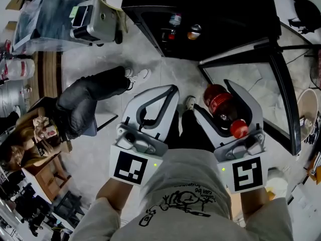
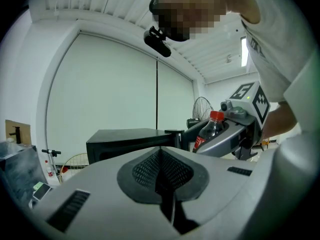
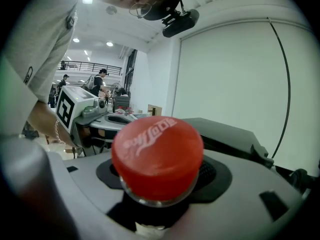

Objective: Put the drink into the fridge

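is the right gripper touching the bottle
Touching. Head view: the jaws of the right gripper clamp the bottle; the right gripper view shows its cap between them.

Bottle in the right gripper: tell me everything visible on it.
The bottle is clear plastic holding dark cola, with a red label round its body and a red screw cap with pale script on top. It lies along the right gripper, clamped between both jaws, with the cap toward the person and the base pointing toward the open black fridge. Nothing else touches it.
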Demonstrator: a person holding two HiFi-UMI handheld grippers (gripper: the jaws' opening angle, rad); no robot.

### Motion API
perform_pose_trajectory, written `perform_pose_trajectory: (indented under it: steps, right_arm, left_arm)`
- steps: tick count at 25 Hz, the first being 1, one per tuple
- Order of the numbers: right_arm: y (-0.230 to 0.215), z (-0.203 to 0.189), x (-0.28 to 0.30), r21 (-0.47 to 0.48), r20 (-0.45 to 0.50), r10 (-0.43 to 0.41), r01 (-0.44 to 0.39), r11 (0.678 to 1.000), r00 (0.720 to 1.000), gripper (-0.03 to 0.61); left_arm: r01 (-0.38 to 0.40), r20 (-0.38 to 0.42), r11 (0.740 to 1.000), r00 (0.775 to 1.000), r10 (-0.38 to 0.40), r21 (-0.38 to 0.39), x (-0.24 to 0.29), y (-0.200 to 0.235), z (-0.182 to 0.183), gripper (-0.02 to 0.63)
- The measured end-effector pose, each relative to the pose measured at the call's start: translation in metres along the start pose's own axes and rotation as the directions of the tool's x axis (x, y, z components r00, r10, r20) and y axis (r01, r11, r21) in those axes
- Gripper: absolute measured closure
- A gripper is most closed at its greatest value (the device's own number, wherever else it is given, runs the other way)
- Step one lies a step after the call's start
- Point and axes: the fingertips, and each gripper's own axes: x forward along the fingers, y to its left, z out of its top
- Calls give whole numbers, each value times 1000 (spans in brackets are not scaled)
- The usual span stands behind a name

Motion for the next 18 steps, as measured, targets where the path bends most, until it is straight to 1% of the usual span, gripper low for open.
perform_pose_trajectory:
  steps: [18]
  right_arm:
    - [-8,-57,35,18,-36,5,-4,1000,999,270]
  left_arm:
    - [10,-5,1000,1000,-10,1,28,6,-53,594]
